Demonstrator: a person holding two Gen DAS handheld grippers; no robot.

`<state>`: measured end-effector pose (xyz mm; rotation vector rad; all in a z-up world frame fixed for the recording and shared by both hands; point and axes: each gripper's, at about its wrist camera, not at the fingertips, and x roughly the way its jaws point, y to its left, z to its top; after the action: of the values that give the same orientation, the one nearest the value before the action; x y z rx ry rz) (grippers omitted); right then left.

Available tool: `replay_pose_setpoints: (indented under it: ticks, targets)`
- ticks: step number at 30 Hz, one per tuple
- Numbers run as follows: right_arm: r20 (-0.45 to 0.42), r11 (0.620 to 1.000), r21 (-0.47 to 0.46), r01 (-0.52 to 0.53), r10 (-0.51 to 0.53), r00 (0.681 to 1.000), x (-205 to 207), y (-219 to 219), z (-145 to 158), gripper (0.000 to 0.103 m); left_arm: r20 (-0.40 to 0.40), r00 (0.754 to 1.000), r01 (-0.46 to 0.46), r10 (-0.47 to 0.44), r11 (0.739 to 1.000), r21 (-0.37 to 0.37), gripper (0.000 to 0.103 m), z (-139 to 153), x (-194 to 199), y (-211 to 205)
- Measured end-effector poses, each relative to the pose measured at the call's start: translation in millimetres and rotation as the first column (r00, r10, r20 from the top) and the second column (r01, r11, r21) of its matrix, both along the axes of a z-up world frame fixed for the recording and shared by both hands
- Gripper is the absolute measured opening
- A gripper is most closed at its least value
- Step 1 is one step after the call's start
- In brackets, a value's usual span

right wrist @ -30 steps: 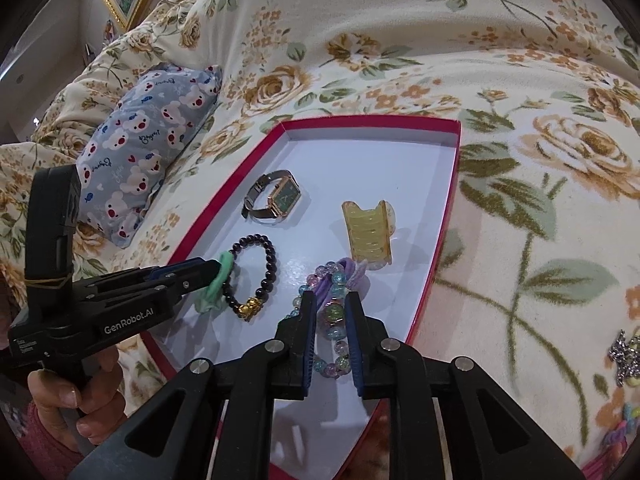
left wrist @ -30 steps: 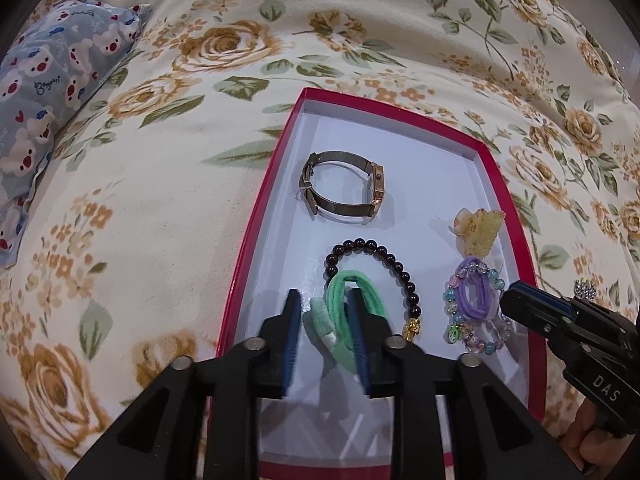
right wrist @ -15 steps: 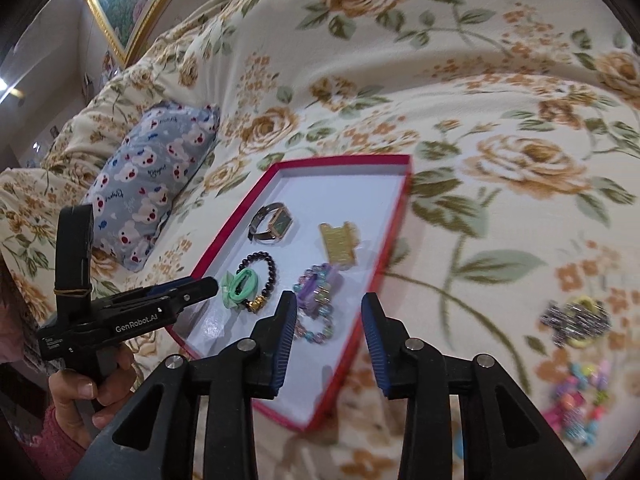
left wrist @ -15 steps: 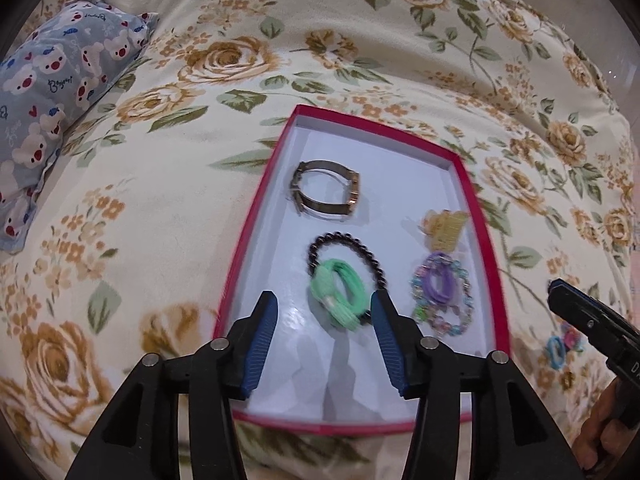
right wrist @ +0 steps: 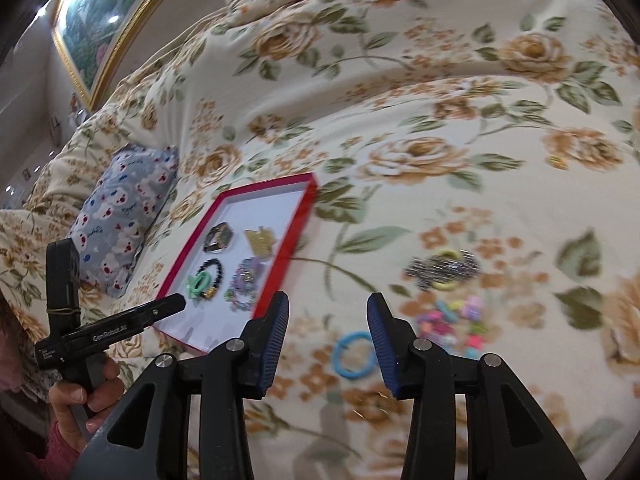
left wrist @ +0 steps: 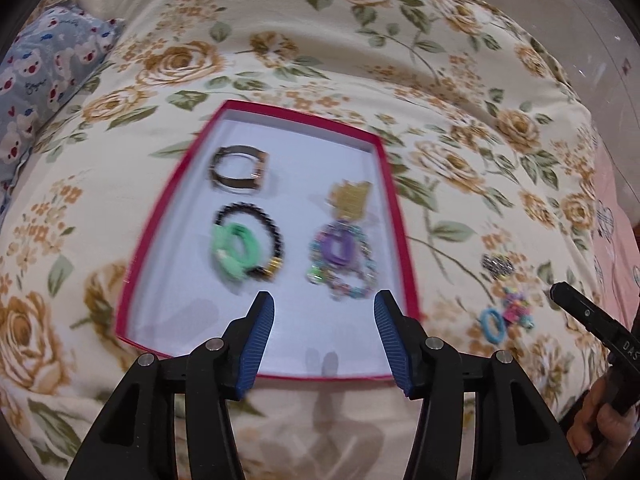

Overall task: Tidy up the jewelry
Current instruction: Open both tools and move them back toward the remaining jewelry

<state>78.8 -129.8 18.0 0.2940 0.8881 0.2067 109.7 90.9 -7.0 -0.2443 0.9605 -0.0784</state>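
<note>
A red-rimmed tray (left wrist: 394, 196) (right wrist: 298, 216) lies on the floral bedspread. It holds a watch (left wrist: 240, 172), a black bead bracelet (left wrist: 276, 236), a green hair tie (left wrist: 234, 252), a yellow clip (left wrist: 352, 198) and a purple tie on a pastel bead bracelet (left wrist: 340, 256). My left gripper (left wrist: 324, 312) is open and empty above the tray's near end. My right gripper (right wrist: 328, 312) is open and empty above the bedspread, right of the tray. Near it lie a blue hair tie (right wrist: 354, 356), a colourful bead cluster (right wrist: 452, 320) and a glittery clip on a yellow tie (right wrist: 444, 268).
A blue bear-print pillow (right wrist: 120, 216) (left wrist: 36, 80) lies left of the tray. A framed picture (right wrist: 104, 20) hangs at the far left. Pink bedding (left wrist: 616, 232) shows at the right edge. The right gripper's tip (left wrist: 580, 312) shows in the left wrist view.
Both grippers let go of the hair ties, opened and pulled back from the tray. The right gripper swung right, over the loose pieces on the bedspread.
</note>
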Motion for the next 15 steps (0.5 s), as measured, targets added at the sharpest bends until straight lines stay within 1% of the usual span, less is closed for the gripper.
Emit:
replay_pose_setpoints:
  ticks: [9,15]
  targets:
    - [-0.016,0.993,-0.019,0.121,-0.121,0.993,-31,-47,-5,0.043,-0.016,0.995,0.102,-0.102,0.995,0.012,0.053,2,-3,-35]
    - [-0.025,0.988,-0.020,0.152,-0.152,0.988,-41,-62,-8,0.044,-0.026,0.988,0.155,-0.154,0.987,0.030,0.053,1,3,-56]
